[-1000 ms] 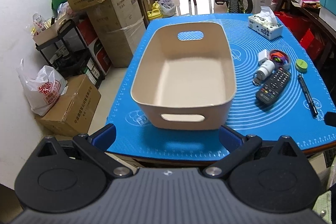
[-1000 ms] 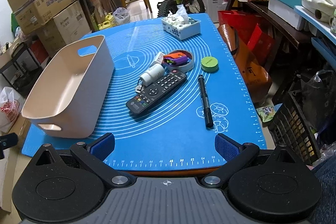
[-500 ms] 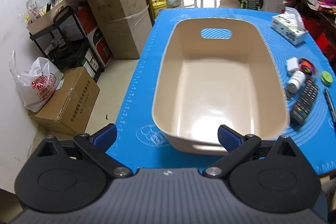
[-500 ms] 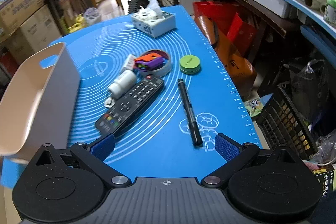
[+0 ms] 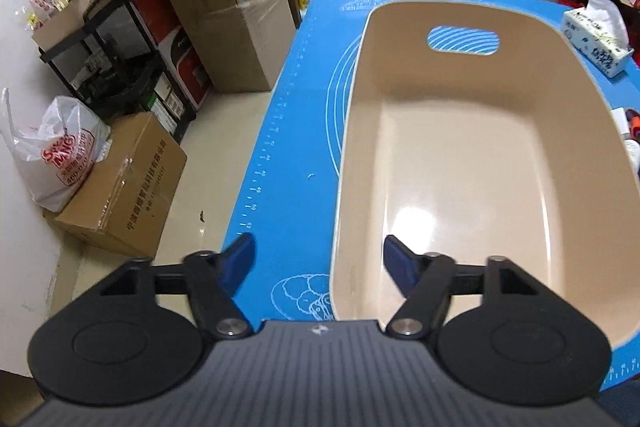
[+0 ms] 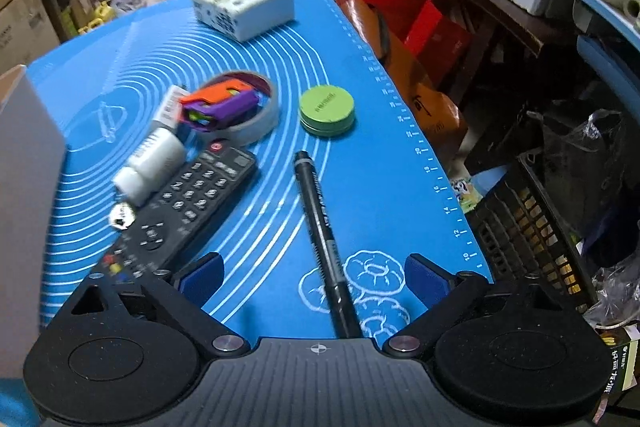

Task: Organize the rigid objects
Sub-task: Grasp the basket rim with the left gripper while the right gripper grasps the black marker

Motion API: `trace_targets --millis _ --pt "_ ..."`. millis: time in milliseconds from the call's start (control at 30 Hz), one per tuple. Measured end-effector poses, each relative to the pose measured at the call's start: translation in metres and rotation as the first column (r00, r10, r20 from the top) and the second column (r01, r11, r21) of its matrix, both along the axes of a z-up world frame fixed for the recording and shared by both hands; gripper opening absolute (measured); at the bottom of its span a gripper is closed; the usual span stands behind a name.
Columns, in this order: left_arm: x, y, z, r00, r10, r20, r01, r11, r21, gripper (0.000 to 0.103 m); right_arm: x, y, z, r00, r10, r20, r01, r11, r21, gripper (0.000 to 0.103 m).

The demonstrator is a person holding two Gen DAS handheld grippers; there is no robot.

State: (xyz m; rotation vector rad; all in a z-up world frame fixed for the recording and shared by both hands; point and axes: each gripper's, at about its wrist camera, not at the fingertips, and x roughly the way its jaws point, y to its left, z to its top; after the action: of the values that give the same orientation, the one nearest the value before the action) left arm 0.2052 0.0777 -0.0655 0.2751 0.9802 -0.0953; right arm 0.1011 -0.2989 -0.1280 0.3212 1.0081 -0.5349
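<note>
A beige plastic bin (image 5: pixel 360 131) stands empty on the blue mat (image 5: pixel 296 131). My left gripper (image 5: pixel 319 262) is open, its fingers astride the bin's near left wall. My right gripper (image 6: pixel 315 273) is open and straddles the lower end of a black marker (image 6: pixel 322 227). Left of it lie a black remote (image 6: pixel 180 203), a white bottle (image 6: pixel 150 163), a small silver piece (image 6: pixel 122 215), a tape ring (image 6: pixel 256 115) with an orange-purple item (image 6: pixel 218 103) on it, and a green round tin (image 6: pixel 327 105).
A tissue box (image 6: pixel 244 5) sits at the mat's far end and also shows in the left wrist view (image 5: pixel 596 35). Cardboard boxes (image 5: pixel 224 15), a black rack (image 5: pixel 108 59) and a bag (image 5: pixel 56 155) stand left of the table. A black crate (image 6: pixel 536 223) and red boxes (image 6: pixel 432 27) crowd the right.
My left gripper moved forward and left over the bin's near left wall. My right gripper moved forward and down over the marker. Nothing on the mat moved.
</note>
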Motion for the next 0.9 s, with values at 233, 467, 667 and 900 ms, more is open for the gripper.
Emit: trace_targets --millis 233,467,667,900 --pt "0.017 0.007 -0.017 0.998 0.003 -0.070 -0.007 0.999 -0.052 0.033 0.014 -0.014 -0.024 0.998 -0.007 -0.060 0.007 1.000 -0.007 0.086" --pt "0.022 0.006 -0.021 0.996 -0.013 -0.093 0.003 0.994 -0.105 0.016 0.016 -0.012 -0.026 0.999 0.010 -0.048 -0.011 1.000 -0.006 0.072" --pt "0.025 0.002 -0.020 0.994 -0.025 -0.105 0.013 0.994 -0.111 0.009 0.016 -0.010 -0.023 0.999 0.010 -0.032 -0.010 1.000 0.007 0.048" --pt "0.025 0.002 -0.020 0.994 -0.028 -0.103 0.016 0.994 -0.110 0.009 0.015 -0.011 -0.021 0.999 0.015 -0.044 -0.016 1.000 -0.015 0.027"
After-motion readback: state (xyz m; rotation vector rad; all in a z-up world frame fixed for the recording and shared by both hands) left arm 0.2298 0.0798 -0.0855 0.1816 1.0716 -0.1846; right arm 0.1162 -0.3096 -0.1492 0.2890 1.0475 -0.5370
